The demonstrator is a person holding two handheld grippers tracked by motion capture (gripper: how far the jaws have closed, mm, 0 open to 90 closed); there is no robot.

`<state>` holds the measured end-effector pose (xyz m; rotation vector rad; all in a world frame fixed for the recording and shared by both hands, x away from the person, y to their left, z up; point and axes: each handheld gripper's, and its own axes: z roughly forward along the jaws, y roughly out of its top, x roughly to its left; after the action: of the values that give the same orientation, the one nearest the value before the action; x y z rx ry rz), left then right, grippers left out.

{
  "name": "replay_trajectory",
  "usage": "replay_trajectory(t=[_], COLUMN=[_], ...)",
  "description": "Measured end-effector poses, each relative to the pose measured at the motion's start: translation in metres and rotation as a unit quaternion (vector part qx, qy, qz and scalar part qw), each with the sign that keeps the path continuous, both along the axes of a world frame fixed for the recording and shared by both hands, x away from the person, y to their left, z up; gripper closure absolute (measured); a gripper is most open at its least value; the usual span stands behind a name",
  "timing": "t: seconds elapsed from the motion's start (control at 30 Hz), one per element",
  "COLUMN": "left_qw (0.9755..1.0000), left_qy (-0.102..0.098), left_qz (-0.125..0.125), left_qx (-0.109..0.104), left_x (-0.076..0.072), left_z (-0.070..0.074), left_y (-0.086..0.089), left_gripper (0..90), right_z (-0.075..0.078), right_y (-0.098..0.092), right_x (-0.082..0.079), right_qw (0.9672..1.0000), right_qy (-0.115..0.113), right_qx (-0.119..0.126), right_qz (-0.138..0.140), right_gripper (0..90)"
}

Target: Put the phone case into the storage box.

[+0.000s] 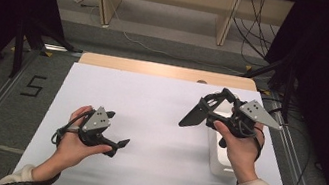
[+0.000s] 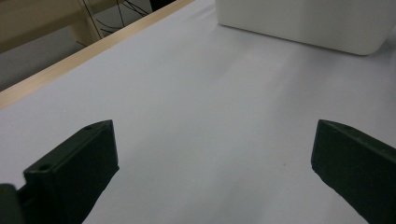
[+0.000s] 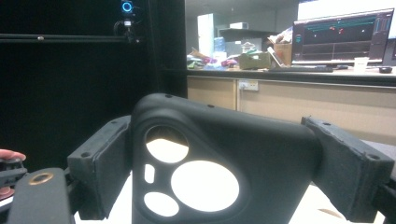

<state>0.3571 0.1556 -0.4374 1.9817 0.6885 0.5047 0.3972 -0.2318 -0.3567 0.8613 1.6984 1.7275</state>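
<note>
A black phone case (image 1: 194, 114) with round camera cut-outs is held off the table at the right. My right gripper (image 1: 211, 111) is shut on it, one pad on each side edge. In the right gripper view the case (image 3: 261, 154) stands upright between the pads (image 3: 100, 158) and the gripper (image 3: 224, 156) points level, toward a desk with a monitor. My left gripper (image 1: 118, 144) rests low over the white table top (image 1: 150, 105) at the left. Its jaws stand wide apart with nothing between them, as the left gripper view (image 2: 215, 154) shows.
A white rectangular bin (image 1: 218, 157) sits on the table under my right hand and appears again as the bin (image 2: 303, 23) ahead of the left gripper. The table's wooden far edge (image 1: 166, 70) borders the white sheet. Black curtains and cables surround the table.
</note>
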Motion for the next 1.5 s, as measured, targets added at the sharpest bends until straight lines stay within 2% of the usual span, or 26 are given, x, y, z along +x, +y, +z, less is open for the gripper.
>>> replay_trajectory(t=[1.5], left_qw=[1.0000], left_qy=[-0.001], left_qz=[0.001], left_qx=[-0.004], left_x=[0.000], left_z=[0.000], left_y=[0.001], left_gripper=[0.4], right_z=[0.010], right_y=[-0.017], right_x=[0.002], right_qw=[0.9995], right_qy=[-0.010], right_qx=[0.006], right_qz=[-0.030], right_gripper=[14.5])
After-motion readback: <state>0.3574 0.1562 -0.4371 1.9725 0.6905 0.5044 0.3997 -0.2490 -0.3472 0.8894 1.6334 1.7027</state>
